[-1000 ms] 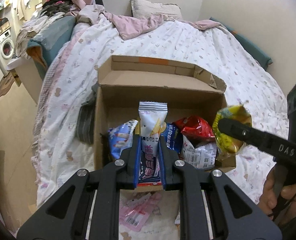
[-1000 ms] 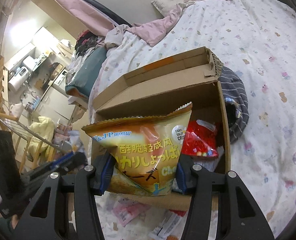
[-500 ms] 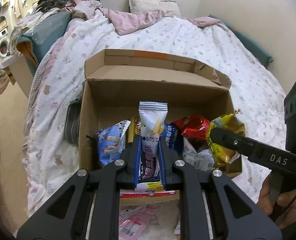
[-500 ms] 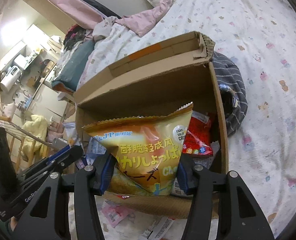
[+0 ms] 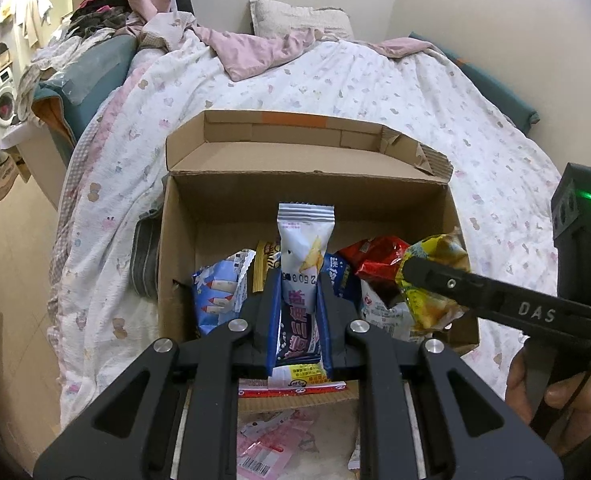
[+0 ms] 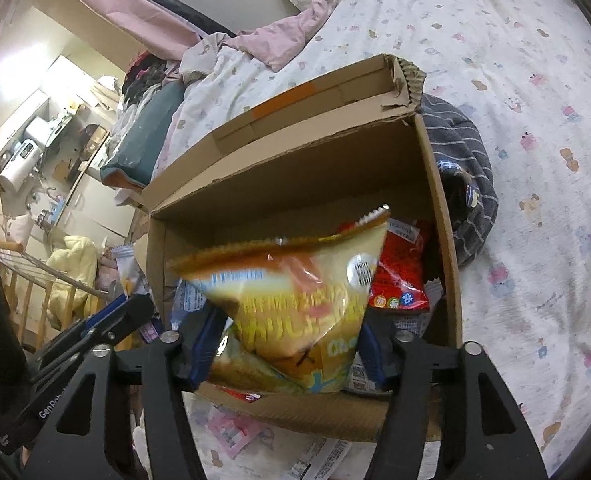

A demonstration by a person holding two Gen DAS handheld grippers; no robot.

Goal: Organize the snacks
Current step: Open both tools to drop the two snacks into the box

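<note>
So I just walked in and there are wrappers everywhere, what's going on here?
A person is packing snacks into a cardboard box on the bed, with a handheld gripper in each hand. The left gripper is shut on a slim white packet, held upright at the box's near edge. The right gripper holds a yellow chip bag over the box's right side. Several snacks already lie inside, and a few packets remain on the bed in front.

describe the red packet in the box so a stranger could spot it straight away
On the bed sits an open cardboard box full of snacks. Look toward its right side, behind the yellow chip bag held in the right tool. The red packet is the only shiny red one there.
</note>
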